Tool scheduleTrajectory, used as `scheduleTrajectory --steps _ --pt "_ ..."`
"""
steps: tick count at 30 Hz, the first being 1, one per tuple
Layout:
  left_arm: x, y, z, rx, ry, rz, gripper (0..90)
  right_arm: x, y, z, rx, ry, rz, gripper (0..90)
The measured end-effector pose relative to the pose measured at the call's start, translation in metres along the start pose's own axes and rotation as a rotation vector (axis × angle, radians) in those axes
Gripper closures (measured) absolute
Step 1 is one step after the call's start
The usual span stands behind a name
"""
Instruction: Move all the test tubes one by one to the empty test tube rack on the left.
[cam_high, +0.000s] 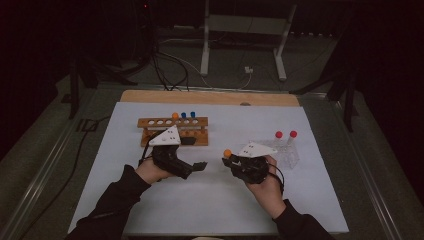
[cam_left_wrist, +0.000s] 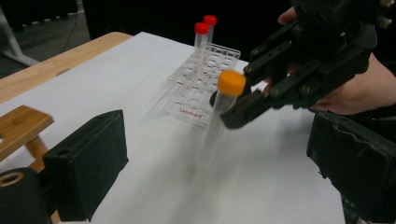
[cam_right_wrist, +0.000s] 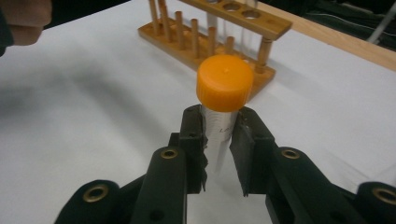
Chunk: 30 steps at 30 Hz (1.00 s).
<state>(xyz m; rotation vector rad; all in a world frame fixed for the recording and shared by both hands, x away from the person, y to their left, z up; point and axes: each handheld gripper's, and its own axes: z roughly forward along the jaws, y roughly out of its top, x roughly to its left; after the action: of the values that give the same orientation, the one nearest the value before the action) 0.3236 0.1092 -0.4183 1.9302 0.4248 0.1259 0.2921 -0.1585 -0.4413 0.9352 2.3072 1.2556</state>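
My right gripper (cam_high: 233, 161) is shut on a clear tube with an orange cap (cam_high: 227, 153), held just below the cap and upright over the white mat. In the right gripper view the tube (cam_right_wrist: 224, 84) stands pinched between the two black jaws (cam_right_wrist: 218, 140). The left gripper view shows that same tube (cam_left_wrist: 223, 109) in the other hand's gripper, straight ahead. My left gripper (cam_high: 200, 165) lies a little left of it, jaws open with nothing between them (cam_left_wrist: 219, 172). A wooden rack (cam_high: 173, 134) behind holds an orange-capped tube (cam_high: 175, 116) and two blue-capped tubes (cam_high: 188, 115).
A clear plastic rack (cam_high: 286, 153) with two red-capped tubes (cam_high: 285, 134) stands right of my right hand, and appears again beyond the tube (cam_left_wrist: 201, 77). The white mat (cam_high: 210, 205) covers a wooden table. A metal stand (cam_high: 242, 30) and cables lie on the floor beyond.
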Motion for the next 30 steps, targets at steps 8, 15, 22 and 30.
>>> scheduleTrajectory --steps 8,15,22,30 --pt "-0.008 0.008 0.009 -0.003 -0.050 0.009 7.9 0.010 0.001 0.003 0.006 0.033 -0.013 74.5" --pt "-0.012 0.012 0.019 -0.005 -0.068 0.026 21.2 0.013 0.001 0.003 0.004 0.045 -0.026 74.5" --pt "-0.012 0.011 0.031 0.015 -0.043 0.035 41.0 0.016 0.002 0.004 0.004 0.050 -0.034 74.5" --pt "-0.010 0.009 0.040 0.037 -0.046 0.041 59.4 0.017 0.003 0.004 0.000 0.055 -0.034 74.5"
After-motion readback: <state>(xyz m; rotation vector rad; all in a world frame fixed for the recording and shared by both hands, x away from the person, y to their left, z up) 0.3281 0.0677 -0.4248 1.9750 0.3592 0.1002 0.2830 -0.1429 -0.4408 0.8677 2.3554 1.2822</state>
